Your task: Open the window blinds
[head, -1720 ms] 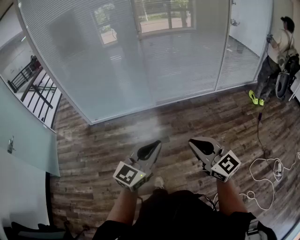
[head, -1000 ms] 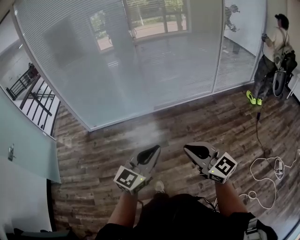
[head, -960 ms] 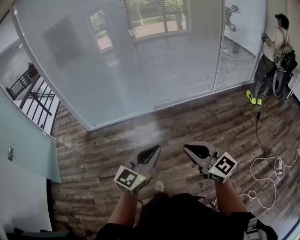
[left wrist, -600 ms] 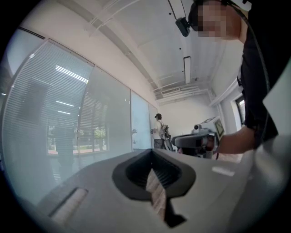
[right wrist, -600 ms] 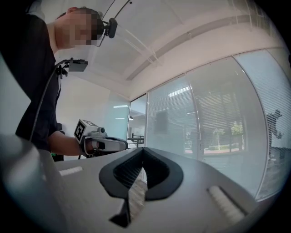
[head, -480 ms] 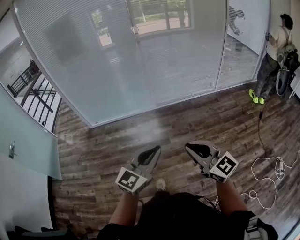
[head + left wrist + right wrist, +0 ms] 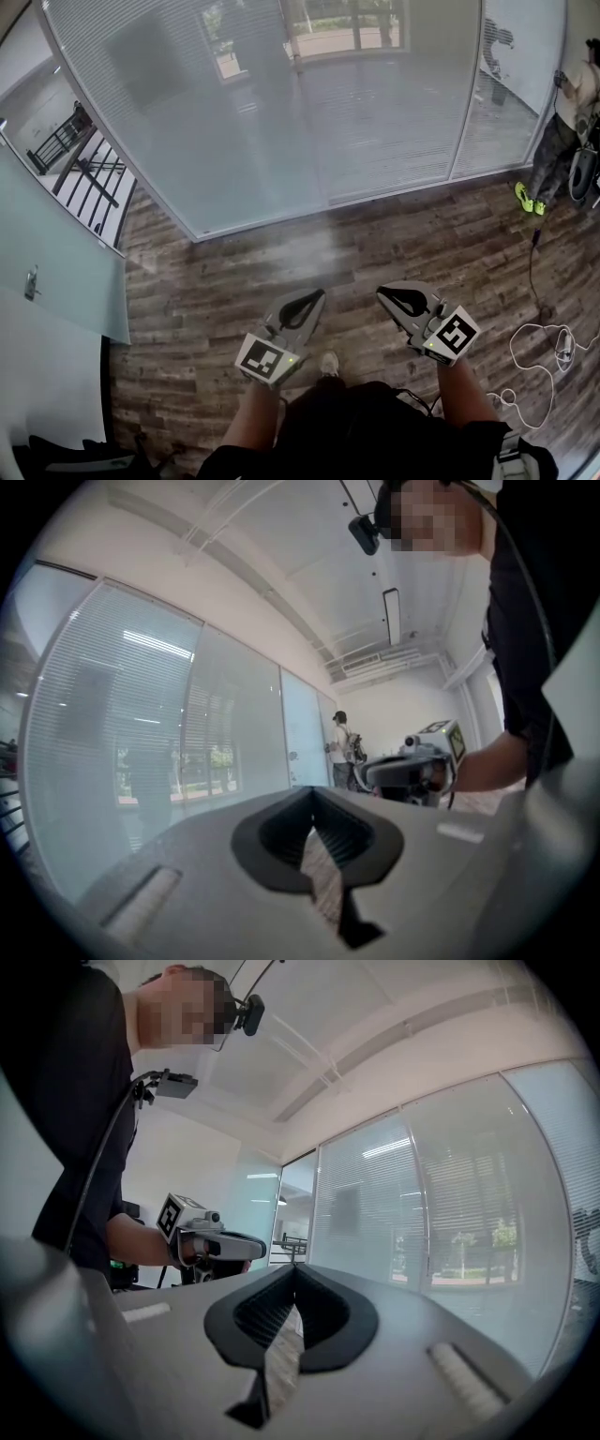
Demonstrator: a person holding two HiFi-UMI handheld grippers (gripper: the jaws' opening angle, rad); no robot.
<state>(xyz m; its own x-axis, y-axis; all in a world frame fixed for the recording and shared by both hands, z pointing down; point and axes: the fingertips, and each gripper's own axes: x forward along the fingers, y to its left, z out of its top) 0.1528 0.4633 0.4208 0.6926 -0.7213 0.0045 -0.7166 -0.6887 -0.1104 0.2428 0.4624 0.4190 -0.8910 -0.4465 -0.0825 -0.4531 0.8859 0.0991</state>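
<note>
The left hand-held gripper (image 7: 302, 302) has its jaws closed together; in the left gripper view (image 7: 314, 808) the dark ribbed pads meet at the tip and only floor shows through the slit behind them, so it holds nothing. The right hand-held gripper (image 7: 397, 296) is shut the same way, pads meeting at the tip with nothing between them (image 7: 293, 1283). Both point level and forward, side by side and a little apart, touching nothing. Each shows in the other's view: the right one to the right of the left jaws (image 7: 412, 766), the left one to the left of the right jaws (image 7: 220, 1244).

Below both lies a dark wooden floor (image 7: 234, 291). Ahead of the two hand-held grippers, well apart from them, stand the window blinds (image 7: 281, 122): horizontal pale slats behind a glass wall, reaching down to the floor, with a bright window showing dimly through them. An upright post (image 7: 466, 94) ahead of the right hand-held gripper splits the glass into a wide pane and a narrower one.

To the left of the left hand-held gripper is a frosted glass door (image 7: 56, 253). Far to the right of the right hand-held gripper a second person (image 7: 562, 131) in bright yellow shoes (image 7: 525, 197) stands by the wall, and a white cable (image 7: 539, 352) lies looped on the floor just right of that hand-held gripper.
</note>
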